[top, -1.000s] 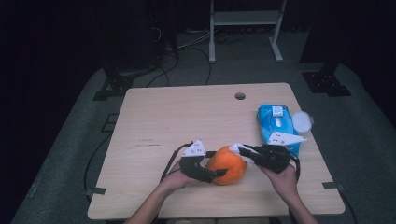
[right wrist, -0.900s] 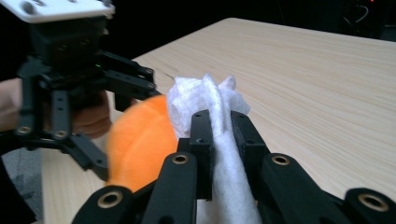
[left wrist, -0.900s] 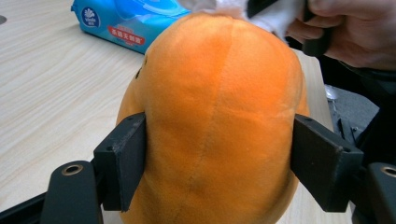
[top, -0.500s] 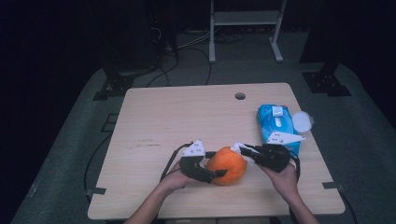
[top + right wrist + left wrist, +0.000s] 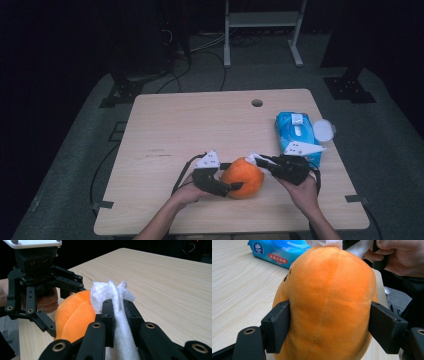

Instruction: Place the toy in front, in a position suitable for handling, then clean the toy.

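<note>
Two grippers meet over one orange plush toy [image 5: 242, 177] near the front edge of my worktop [image 5: 200, 125]. On the left, my left gripper [image 5: 231, 187] comes in level from the side, my left hand [image 5: 187, 192] wrapped round its body. Its jaws pinch the toy across its middle: in the left gripper view the two black pads press into the fur on either flank of the toy [image 5: 329, 305], with a seam running down between them. The toy sits on the wood, roughly centred between my hands.

Moving right, a white wipe [image 5: 112, 300] lies against the top of the toy on its far side from my left gripper. My right gripper [image 5: 260, 162] holds that wipe, with the jaws pressed together on it; in the right gripper view the cloth bunches above the tips [image 5: 117, 303] and trails down between them toward the camera. The orange toy [image 5: 73, 317] shows just beside those tips, touching the cloth, with my left gripper [image 5: 58, 312] beyond it. My right hand [image 5: 302, 192] grips the tool from behind.

Farther right, well apart from the toy, a blue pack of wipes [image 5: 296, 134] lies flat on the worktop, with a small round white lid [image 5: 324, 131] just beside it at the edge.
</note>
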The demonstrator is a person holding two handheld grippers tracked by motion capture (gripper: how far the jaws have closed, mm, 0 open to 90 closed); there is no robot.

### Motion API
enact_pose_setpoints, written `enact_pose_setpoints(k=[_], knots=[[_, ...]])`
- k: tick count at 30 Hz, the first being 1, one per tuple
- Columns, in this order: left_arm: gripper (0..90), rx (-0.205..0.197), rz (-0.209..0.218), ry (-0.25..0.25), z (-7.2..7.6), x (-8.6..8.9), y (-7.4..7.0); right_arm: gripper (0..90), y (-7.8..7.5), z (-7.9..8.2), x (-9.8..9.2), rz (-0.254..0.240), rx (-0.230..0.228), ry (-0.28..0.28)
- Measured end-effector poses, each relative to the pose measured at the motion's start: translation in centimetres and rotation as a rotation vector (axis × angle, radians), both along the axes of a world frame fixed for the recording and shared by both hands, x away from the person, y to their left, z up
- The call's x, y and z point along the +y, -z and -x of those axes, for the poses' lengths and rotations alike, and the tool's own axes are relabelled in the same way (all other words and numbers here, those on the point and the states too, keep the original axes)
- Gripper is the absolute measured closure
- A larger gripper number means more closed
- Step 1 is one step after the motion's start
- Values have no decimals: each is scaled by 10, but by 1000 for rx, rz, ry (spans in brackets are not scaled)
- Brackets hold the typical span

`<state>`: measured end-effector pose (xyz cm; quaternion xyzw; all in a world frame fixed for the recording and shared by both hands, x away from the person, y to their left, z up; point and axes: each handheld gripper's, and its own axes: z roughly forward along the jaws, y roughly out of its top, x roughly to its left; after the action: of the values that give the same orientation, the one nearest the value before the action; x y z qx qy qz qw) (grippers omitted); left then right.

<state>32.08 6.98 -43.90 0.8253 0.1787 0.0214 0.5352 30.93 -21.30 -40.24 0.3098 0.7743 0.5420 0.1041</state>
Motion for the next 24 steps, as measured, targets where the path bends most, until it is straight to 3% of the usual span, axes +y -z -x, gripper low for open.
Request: enact_pose_setpoints(k=[11,14,17,24], knots=[[234,-30,-10,-2,4,-7,-2,798,-5,2,4,-13,-14,-16],[231,-63,-22,-16,7,-17,-3,797,-14,12,23,19,-54,-74],[232,-81,-32,-26,9,-19,-3,797,-14,14,30,48,-72,-87],[256,-61,4,-52,7,-19,-1,800,-9,7,10,33,-50,-35]])
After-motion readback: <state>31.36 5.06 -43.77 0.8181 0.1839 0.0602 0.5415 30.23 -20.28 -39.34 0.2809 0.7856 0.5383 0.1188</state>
